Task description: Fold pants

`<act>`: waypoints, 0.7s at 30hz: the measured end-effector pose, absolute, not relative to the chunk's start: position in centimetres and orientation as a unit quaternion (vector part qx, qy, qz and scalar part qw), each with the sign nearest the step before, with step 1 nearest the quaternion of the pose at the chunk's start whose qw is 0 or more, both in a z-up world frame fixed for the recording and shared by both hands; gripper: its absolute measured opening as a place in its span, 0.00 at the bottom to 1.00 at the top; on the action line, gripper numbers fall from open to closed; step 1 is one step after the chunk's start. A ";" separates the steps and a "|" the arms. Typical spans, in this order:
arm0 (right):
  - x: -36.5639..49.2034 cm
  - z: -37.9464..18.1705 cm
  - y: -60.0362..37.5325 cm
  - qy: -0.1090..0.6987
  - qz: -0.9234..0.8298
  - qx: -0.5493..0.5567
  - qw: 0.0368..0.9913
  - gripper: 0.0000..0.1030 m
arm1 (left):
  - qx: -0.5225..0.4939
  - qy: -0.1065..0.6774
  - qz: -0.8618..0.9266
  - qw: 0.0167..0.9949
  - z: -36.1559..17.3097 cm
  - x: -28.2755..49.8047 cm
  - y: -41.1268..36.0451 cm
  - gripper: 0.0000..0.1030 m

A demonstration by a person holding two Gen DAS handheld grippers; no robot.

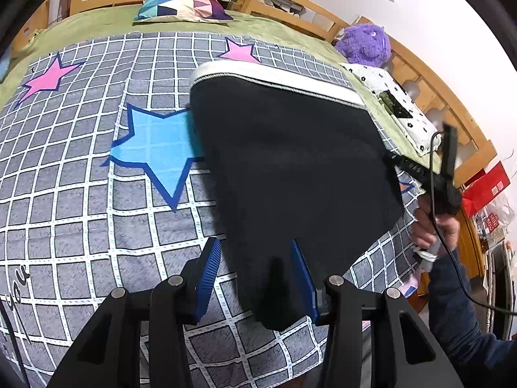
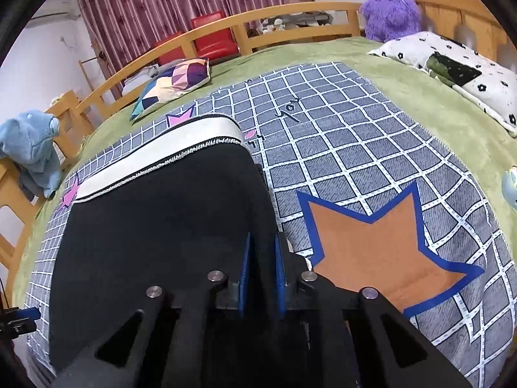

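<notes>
1. The black pants [image 1: 290, 161] spread ahead of both finger pairs over the checked blanket [image 1: 80, 194].
2. The left gripper [image 1: 258, 278] stands spread, cloth corner between its fingers.
3. The right gripper [image 2: 262, 278] pinches the pants' edge, pointing forward.

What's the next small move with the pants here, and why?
Probably close the left gripper on the black pants: its jaws stand open around the near edge, while the right gripper already pinches the other corner. Then both can lift toward the white waistband.
</notes>
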State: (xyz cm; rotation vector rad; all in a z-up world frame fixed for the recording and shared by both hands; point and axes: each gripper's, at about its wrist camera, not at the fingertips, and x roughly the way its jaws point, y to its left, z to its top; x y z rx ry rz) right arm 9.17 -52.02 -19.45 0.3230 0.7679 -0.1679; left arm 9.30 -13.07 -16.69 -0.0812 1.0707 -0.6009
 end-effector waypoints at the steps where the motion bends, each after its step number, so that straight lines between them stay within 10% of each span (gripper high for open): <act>1: 8.8 -18.7 -51.8 0.374 -0.089 0.147 0.912 0.16 | -0.036 0.499 -0.285 0.817 -16.6 9.1 -13.2 0.42; 17: 1.7 -20.5 -47.9 0.397 -0.054 0.089 0.912 0.20 | -0.004 0.509 -0.278 0.815 -18.3 8.9 -13.9 0.46; 21: 4.1 -18.0 -50.0 0.378 -0.064 0.102 0.918 0.53 | -0.036 0.508 -0.253 0.823 -17.6 11.8 -13.5 0.46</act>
